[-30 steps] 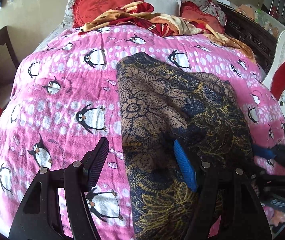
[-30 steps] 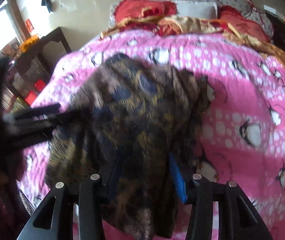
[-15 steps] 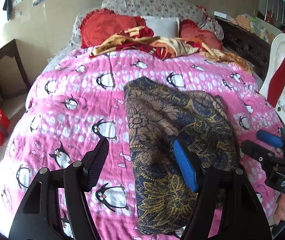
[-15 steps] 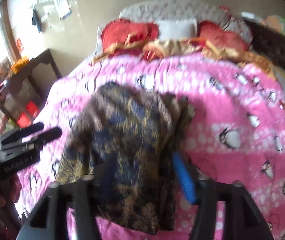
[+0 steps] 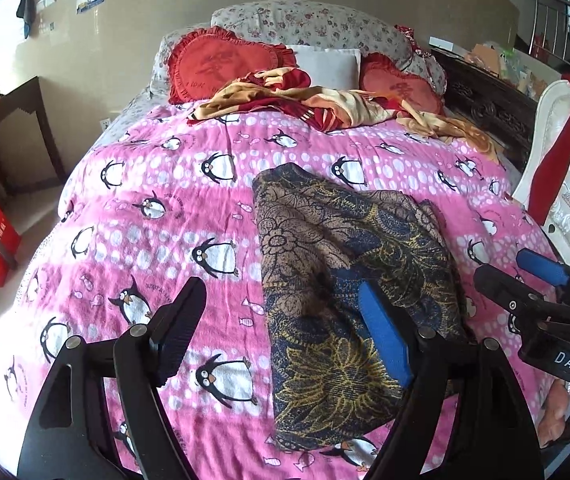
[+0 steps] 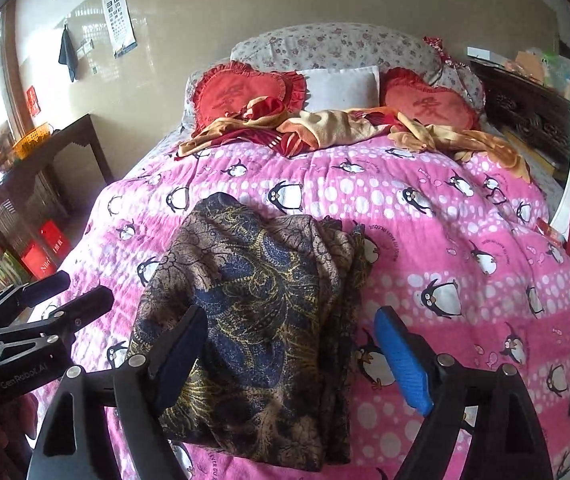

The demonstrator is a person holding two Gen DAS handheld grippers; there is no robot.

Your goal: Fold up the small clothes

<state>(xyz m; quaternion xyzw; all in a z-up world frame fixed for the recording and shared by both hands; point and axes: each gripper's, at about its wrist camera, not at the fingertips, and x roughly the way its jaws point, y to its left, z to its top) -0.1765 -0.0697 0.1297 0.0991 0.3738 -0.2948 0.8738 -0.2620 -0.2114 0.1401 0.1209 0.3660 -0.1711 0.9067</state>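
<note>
A folded garment of dark navy and brown fabric with a gold floral print (image 5: 349,300) lies flat on the pink fleece blanket patterned with penguins and white dots (image 5: 157,248) that covers the bed. The garment forms a rough rectangle, its long side running away from the cameras, with layered edges showing along its right side in the right wrist view (image 6: 261,304).

The left gripper (image 5: 285,332) hangs above the blanket with its jaws spread wide and nothing between them; its black finger is over bare pink blanket and its blue-padded finger is over the garment's near half. The right gripper (image 6: 293,356) also has its jaws released and wide apart, the dark finger over the garment and the blue-padded finger over the blanket just beside the garment's right edge. Whether either gripper touches the cloth cannot be told.

At the head of the bed, two red heart-shaped cushions with frilled edges (image 5: 221,66) flank a white pillow (image 5: 325,68), with a crumpled red and beige cloth (image 5: 305,104) in front of them. A dark wooden side table (image 6: 65,152) stands to the left of the bed.
</note>
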